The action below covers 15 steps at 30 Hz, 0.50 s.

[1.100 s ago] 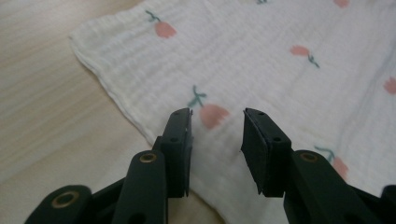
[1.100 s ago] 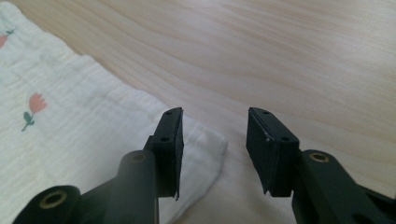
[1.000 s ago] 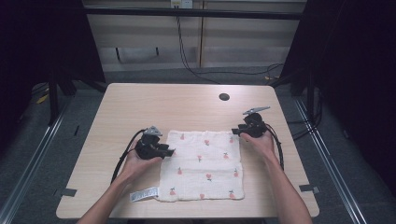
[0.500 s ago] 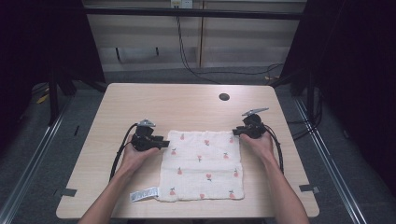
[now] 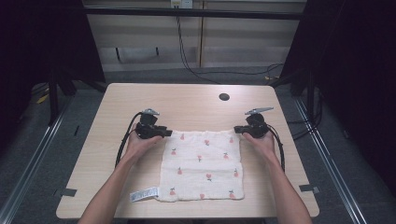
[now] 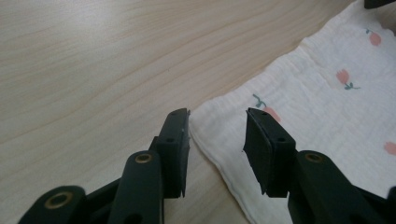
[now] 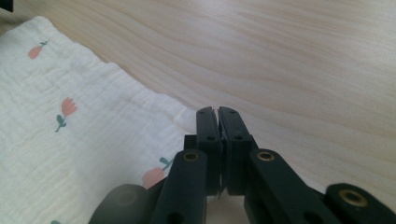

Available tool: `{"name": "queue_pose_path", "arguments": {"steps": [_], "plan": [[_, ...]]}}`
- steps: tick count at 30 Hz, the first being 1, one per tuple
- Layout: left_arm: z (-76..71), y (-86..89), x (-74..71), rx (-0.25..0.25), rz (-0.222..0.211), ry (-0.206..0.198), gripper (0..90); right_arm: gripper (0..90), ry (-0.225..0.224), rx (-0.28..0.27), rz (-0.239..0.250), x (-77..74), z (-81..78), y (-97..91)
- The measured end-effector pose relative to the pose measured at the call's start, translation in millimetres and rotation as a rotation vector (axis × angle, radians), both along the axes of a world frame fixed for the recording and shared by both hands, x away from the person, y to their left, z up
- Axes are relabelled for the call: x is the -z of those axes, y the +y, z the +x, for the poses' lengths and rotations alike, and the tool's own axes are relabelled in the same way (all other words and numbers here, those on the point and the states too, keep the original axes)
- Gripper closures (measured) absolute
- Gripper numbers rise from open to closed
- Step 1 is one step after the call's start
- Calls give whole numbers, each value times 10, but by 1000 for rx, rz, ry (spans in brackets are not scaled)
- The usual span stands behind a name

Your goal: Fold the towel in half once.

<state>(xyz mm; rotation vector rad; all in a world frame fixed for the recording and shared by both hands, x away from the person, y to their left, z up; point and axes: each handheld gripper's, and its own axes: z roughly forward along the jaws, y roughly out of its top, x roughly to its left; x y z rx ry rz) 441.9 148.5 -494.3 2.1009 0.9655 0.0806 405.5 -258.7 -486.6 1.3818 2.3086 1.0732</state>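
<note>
Cloth [image 5: 201,164] spread flat on the near half of the table [image 5: 196,100], a gripper at each of its far corners.

The cloth is white with small pink flowers, lying open and roughly square, with a small white label [image 5: 144,194] sticking out at its near left corner. The left gripper [image 6: 217,133] sits at the far left corner with its jaws about half open (one pad on the bare wood side, the other over the fabric), and the corner lies in the gap without being pinched. The right gripper [image 7: 218,116] is at the far right corner; its jaws have just been closing and now meet, with the cloth's edge running in under them, though whether fabric is caught between the pads cannot be told.
</note>
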Motion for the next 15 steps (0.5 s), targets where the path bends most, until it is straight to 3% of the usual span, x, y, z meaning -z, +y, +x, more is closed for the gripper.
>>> {"name": "queue_pose_path", "arguments": {"steps": [3, 8, 11, 14, 15], "plan": [[13, -28, 27, -3, 20, -1, 572, 882, 3, 0, 1, 10, -9, 1], [54, -51, 79, -22, 14, 5, 565, 882, 14, 4, 19, 66, -32, 7], [87, -77, 94, -30, 21, -11, 570, 882, 9, 1, 25, 62, -37, 1], [131, -101, 82, -29, 26, 5, 547, 882, 10, 0, 21, 51, -43, -9], [128, -108, 93, -25, 23, -8, 553, 882, 7, 2, 31, 42, -50, -23]]}}
